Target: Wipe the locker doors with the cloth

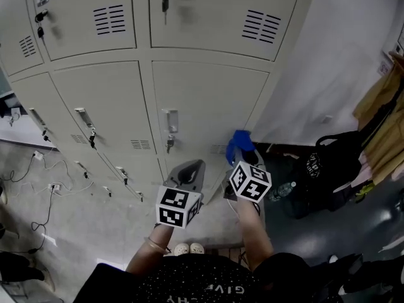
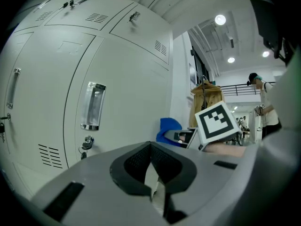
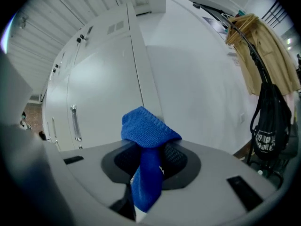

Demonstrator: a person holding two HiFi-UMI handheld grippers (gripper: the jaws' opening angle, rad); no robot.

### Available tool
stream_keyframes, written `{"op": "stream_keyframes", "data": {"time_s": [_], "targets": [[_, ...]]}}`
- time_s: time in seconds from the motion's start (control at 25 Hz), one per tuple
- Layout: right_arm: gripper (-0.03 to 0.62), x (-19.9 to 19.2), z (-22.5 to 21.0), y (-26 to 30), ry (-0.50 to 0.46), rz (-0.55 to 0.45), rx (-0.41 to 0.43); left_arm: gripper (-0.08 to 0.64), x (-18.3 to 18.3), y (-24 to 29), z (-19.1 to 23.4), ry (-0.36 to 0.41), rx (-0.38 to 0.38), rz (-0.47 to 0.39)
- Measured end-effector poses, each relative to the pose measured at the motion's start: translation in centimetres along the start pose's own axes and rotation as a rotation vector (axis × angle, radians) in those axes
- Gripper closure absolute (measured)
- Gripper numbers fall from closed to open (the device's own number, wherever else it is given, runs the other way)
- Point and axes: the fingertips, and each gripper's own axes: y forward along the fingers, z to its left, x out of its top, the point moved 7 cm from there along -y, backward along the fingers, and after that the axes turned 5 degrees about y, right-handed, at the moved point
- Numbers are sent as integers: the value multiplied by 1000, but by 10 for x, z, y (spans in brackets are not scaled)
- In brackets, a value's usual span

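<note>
A bank of beige-grey lockers fills the head view. The lower middle door [image 1: 208, 100] carries a chrome handle [image 1: 169, 122] with a key below it. My right gripper [image 1: 240, 153] is shut on a blue cloth [image 1: 238, 141], held at that door's lower right corner by the vent; whether they touch I cannot tell. In the right gripper view the cloth [image 3: 148, 131] bunches over the right gripper [image 3: 146, 192] and hangs between the jaws. My left gripper [image 1: 189, 172] hovers lower left of it, shut and empty; in its own view the left gripper [image 2: 153, 192] faces the handle [image 2: 92, 106].
A white wall [image 1: 328, 55] meets the lockers on the right. Beige coats [image 1: 379, 118] hang there above a black bag [image 1: 328, 169] and a water bottle [image 1: 282, 191]. Cables [image 1: 44, 182] trail over the floor at left. The person's shoes [image 1: 189, 249] are below.
</note>
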Motion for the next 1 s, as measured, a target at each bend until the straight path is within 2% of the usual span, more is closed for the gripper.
{"op": "stream_keyframes", "data": {"time_s": [0.28,0.48,0.6,0.72,0.88,1.0], "targets": [[485,58,33,-25,-31,-138,85,554,36,-3,5,5,18,-104],[485,90,53,-49,-50,-205,165,554,78,-11,9,93,68,-212],[485,97,64,-66,-8,-231,205,554,96,-18,8,120,85,-265],[485,93,75,-81,-2,-244,216,554,98,-22,3,132,93,-270],[485,81,79,-91,-47,-261,206,554,89,-25,-3,178,112,-236],[490,83,78,-91,-62,-274,224,554,84,-26,-1,174,123,-223]]}}
